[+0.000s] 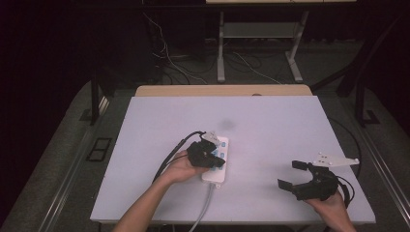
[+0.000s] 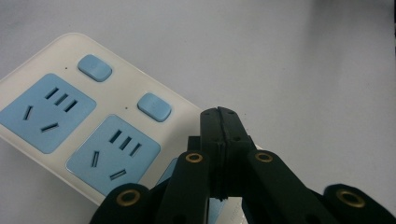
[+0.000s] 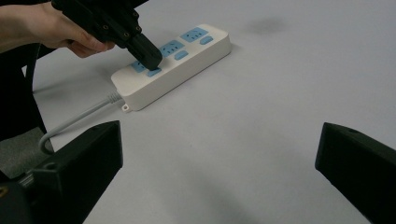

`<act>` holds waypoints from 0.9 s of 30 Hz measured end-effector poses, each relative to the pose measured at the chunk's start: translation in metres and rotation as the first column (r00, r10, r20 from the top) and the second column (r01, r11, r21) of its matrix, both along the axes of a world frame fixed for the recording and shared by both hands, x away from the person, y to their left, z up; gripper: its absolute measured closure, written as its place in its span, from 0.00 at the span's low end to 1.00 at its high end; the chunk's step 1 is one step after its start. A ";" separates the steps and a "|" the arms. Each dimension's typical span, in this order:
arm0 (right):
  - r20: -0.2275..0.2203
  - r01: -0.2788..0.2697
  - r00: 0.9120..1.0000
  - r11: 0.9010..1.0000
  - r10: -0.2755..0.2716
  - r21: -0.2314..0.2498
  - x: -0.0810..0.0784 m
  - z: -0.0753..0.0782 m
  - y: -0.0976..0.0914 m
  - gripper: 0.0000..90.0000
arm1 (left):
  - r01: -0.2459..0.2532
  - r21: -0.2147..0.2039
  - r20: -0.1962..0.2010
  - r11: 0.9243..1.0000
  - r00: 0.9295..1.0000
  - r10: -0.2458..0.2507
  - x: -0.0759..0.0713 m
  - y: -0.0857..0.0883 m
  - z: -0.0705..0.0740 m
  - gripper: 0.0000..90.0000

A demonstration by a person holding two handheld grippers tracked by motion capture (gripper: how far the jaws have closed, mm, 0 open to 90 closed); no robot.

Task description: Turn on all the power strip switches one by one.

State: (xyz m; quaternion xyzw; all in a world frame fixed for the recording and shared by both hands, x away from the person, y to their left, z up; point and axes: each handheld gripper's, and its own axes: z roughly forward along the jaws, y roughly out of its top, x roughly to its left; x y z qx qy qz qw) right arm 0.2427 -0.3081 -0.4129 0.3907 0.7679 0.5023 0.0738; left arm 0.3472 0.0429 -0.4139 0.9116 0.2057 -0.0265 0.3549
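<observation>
A white power strip (image 1: 223, 144) with blue sockets and blue switch buttons lies on the white table (image 1: 270, 121), and its grey cord (image 1: 205, 205) runs toward the front edge. My left gripper (image 1: 212, 159) is shut, jaws pressed together with nothing between them. In the right gripper view the left gripper (image 3: 150, 59) points down at the power strip (image 3: 154, 88), its tip at a blue button (image 3: 154, 73) toward the cord end. In the left gripper view the closed left gripper (image 2: 219, 113) hides that spot; two sockets and two buttons (image 2: 154, 106) show beside it. My right gripper (image 1: 291, 174) is held open and empty at the front right.
The grey cord (image 3: 70, 123) curves off the table's front edge. Bare white surface lies between the power strip and my right gripper (image 3: 219, 140). Beyond the table's far edge stand desk legs (image 1: 221, 48) and loose cables on the floor.
</observation>
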 end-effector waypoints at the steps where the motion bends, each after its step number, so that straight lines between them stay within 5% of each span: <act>1: 0.001 0.002 1.000 1.000 -0.002 0.002 0.000 0.000 0.000 0.01 | 0.003 -0.001 -0.001 1.000 1.000 -0.003 0.000 0.000 0.000 0.99; 7: 0.006 0.007 1.000 1.000 -0.007 0.005 -0.001 0.001 -0.001 0.01 | 0.021 0.001 0.016 1.000 1.000 -0.021 0.000 0.000 -0.001 1.00; 12: 0.006 0.013 1.000 1.000 -0.013 0.006 -0.001 0.001 -0.002 0.01 | 0.018 -0.010 -0.012 1.000 1.000 -0.018 0.003 0.001 -0.003 1.00; 27: 0.009 0.015 1.000 1.000 -0.015 0.008 -0.001 0.001 -0.003 0.01 | 0.035 0.058 0.014 0.998 0.999 -0.036 0.001 -0.005 0.002 1.00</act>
